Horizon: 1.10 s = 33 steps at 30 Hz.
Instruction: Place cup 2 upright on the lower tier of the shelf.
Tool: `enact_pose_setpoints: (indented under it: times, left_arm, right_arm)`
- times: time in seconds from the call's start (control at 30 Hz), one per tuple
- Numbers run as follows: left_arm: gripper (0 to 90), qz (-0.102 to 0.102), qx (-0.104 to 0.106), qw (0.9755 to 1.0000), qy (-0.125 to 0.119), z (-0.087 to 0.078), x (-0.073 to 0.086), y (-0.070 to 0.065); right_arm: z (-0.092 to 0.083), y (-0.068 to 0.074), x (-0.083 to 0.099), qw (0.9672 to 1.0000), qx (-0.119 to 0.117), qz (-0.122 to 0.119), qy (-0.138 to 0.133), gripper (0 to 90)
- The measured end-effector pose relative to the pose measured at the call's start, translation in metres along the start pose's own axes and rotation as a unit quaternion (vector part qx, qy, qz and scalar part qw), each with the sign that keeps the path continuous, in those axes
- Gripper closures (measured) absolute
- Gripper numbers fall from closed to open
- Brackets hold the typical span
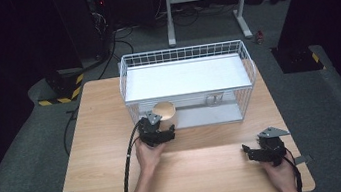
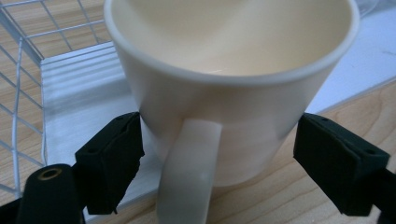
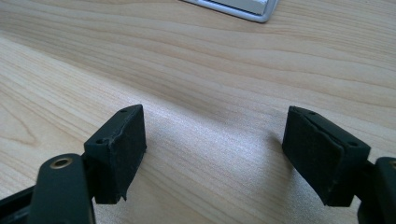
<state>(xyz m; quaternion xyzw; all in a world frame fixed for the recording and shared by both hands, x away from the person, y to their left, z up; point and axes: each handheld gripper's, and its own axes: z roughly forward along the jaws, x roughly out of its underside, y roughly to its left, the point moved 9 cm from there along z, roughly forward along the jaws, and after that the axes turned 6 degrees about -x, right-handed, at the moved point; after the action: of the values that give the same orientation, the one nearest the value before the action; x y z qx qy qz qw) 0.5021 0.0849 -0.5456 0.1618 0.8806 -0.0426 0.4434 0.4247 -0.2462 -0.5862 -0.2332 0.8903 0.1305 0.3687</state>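
High view: wooden bench (image 1: 120, 184) with a white wire basket (image 1: 250, 64) at its far side, fitted with a white shelf on top and a lower tray. A cream mug (image 1: 164, 112) stands at the basket's near left corner. The left tool (image 1: 159, 128) reaches it from the near side, while the right tool (image 1: 256, 152) rests near the bench's right edge, well apart from the mug.

Left gripper view: the mug (image 2: 224, 107) sits between the spread jaws, handle toward the camera, its base partly on the tray lip. The left pad seems to touch the wall, though contact is hard to confirm; the right pad stands clear, so the grasp is judged begun but not yet made. Lifting and placing remain.

Right gripper view: jaws spread and empty over bare bench (image 3: 210, 70).
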Motion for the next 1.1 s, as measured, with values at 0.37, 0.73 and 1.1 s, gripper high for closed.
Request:
enact_pose_setpoints:
  times: [0.37, 0.73, 1.1]
  left_arm:
    - [28.7, -0.012, -0.021, 0.9997, -0.004, 0.007, -0.002, 0.002]
    - [41.1, -0.009, -0.044, 0.9990, 0.006, 0.016, -0.009, 0.004]
    - [54.6, -0.019, -0.042, 0.9989, 0.008, 0.026, -0.010, 0.005]
  right_arm:
    - [0.000, 0.000, 0.000, 1.0000, 0.000, 0.000, 0.000, 21.7]
    - [0.000, 0.000, 0.000, 1.0000, 0.000, 0.000, 0.000, 21.6]
    - [0.000, 0.000, 0.000, 1.0000, 0.000, 0.000, 0.000, 21.6]
